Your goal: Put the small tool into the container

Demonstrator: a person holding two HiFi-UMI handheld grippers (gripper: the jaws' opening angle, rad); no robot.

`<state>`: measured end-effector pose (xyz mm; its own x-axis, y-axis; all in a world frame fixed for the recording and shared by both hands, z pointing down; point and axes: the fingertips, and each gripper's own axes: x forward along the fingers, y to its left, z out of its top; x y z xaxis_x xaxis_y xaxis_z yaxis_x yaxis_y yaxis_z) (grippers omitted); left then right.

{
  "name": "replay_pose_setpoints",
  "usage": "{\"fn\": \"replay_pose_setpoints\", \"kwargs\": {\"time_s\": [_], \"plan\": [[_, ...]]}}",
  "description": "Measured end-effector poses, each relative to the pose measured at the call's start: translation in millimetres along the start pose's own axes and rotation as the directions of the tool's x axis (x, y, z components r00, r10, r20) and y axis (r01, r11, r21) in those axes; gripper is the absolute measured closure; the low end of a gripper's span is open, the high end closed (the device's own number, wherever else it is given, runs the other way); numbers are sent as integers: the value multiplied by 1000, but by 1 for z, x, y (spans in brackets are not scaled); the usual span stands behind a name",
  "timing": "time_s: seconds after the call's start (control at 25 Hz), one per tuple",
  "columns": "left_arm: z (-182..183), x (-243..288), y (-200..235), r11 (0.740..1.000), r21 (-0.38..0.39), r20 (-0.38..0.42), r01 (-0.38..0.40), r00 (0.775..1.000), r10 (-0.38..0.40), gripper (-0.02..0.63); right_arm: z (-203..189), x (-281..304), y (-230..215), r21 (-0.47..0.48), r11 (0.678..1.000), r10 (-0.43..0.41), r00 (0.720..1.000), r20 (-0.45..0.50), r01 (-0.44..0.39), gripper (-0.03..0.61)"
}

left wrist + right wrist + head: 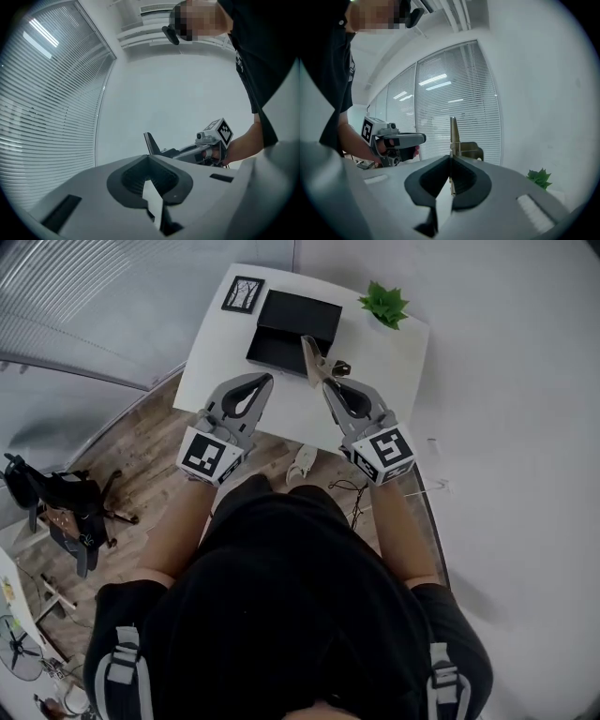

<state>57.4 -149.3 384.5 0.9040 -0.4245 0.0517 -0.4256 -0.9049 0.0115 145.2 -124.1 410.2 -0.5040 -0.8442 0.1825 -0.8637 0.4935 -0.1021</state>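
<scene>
Small tool (453, 133) is clamped edge-on between the closed jaws of the right gripper (450, 159). It is a thin, flat metal blade standing upright past the jaw tips, with a dull brass-coloured bracket fixed to its side. Nearest in the head view are the person's bare forearms and the two marker cubes, printed with black squares on white. Ahead of them run the smooth grey plastic bodies of both grippers, each with a dark teardrop-shaped opening and ribbed black pads inside. The left gripper (149, 157) is clenched on nothing, its jaw tips meeting in a point. It is held just left of the right gripper (327, 387), above the near edge of the white surface (394, 362). From the right gripper the small tool (313, 356) slants forward. Its far end appears over the near right edge of the container (298, 315), though its height above the container cannot be told. The container is a rectangular, matte black box lying open, well in from the surface's near edge. Beyond it, at the far left corner, lies a small black picture frame (243, 293) with a pale print. At the far right stands a spiky green plant (384, 304) in a white pot. Wood-grain floor (141, 446) shows left of the surface.
</scene>
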Motion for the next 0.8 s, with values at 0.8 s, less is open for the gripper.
{"fn": "replay_pose_setpoints", "kwargs": {"time_s": [0.8], "plan": [[-42,49,57,976,-15,-9,-219,976,219,606,-92,109,-73,-19,973,204,898,-390,-229,566]]}}
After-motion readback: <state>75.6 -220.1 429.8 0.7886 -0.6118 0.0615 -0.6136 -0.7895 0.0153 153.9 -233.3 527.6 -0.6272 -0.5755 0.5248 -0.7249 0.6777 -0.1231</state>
